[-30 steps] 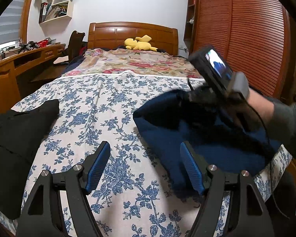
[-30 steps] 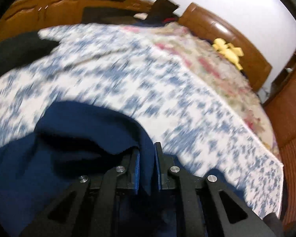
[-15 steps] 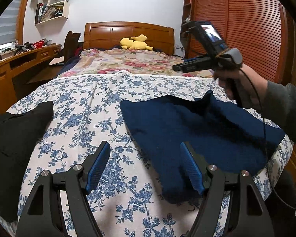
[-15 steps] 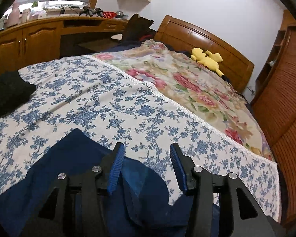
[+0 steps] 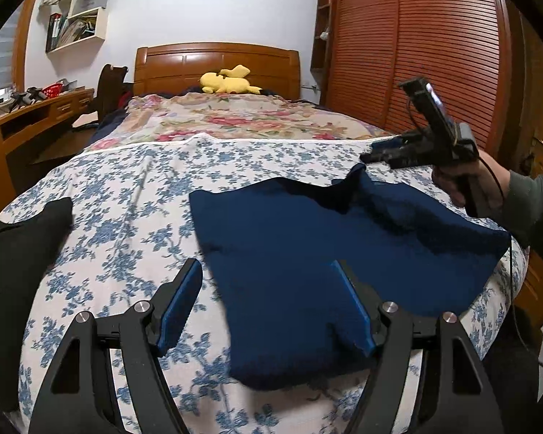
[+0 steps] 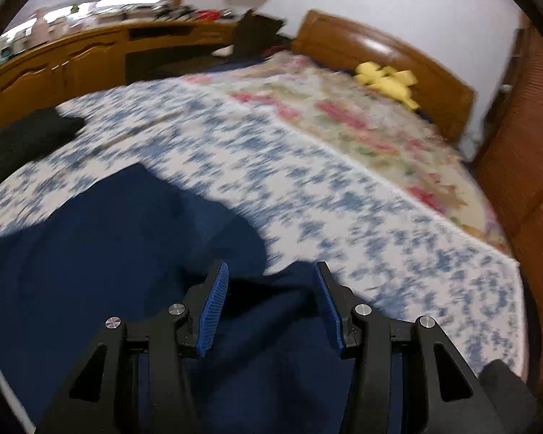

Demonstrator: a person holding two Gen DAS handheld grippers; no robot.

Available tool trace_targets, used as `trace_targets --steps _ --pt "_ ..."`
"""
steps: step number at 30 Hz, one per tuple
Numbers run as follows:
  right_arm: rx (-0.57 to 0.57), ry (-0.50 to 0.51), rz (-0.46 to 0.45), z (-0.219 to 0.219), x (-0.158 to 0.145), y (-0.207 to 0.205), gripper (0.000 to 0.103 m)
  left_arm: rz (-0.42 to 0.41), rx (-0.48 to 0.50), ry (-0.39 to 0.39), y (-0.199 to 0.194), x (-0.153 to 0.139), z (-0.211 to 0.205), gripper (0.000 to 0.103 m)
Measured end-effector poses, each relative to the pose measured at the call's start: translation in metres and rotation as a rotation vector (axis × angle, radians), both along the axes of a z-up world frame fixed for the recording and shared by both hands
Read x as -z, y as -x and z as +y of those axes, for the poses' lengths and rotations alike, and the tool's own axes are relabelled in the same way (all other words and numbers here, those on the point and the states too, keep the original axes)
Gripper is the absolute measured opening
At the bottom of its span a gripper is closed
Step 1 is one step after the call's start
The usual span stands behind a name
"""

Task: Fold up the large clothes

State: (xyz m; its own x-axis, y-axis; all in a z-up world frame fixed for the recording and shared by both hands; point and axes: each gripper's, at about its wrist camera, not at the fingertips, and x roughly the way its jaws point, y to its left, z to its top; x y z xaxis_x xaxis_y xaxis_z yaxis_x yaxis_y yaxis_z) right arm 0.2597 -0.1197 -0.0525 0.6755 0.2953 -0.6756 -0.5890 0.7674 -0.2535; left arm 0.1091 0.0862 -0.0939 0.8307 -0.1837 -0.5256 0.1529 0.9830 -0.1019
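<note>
A navy blue garment [image 5: 307, 235] lies folded flat on the blue-flowered bed cover [image 5: 126, 199]. One corner of it [image 5: 358, 177] stands up at the far right. My left gripper [image 5: 265, 267] is open over its near left edge, its right finger above the cloth and its left finger above the cover. A hand holds my right gripper [image 5: 371, 155] just above that raised corner. In the blurred right wrist view the right gripper [image 6: 270, 269] is open, with the navy garment [image 6: 90, 253] lying loose below and nothing pinched.
A black garment [image 5: 14, 253] lies at the bed's left edge. A yellow plush toy [image 5: 228, 79] rests by the wooden headboard [image 5: 217, 61]. A wooden desk [image 5: 18, 119] runs along the left and a slatted wardrobe [image 5: 434, 54] stands on the right.
The right gripper let go of the navy cloth, opened, and drew back to the right. The garment went from bunched up to lying flat. The left gripper shifted slightly toward the garment.
</note>
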Motion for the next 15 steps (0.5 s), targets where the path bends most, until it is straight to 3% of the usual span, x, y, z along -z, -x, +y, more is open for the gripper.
trace_targets --steps 4,7,12,15 --pt "-0.003 0.13 0.032 0.017 0.023 -0.012 0.05 0.005 0.014 -0.006 -0.004 0.002 -0.009 0.074" --pt "0.089 0.246 0.0 0.025 0.036 -0.041 0.05 0.009 0.022 -0.011 -0.005 0.003 -0.014 0.074" --pt "0.329 0.129 -0.103 0.004 -0.001 -0.09 0.05 0.017 0.025 -0.016 -0.005 0.005 -0.015 0.074" --pt "0.351 0.073 -0.091 -0.007 -0.019 -0.101 0.05 0.019 0.021 -0.015 -0.005 0.005 -0.013 0.074"
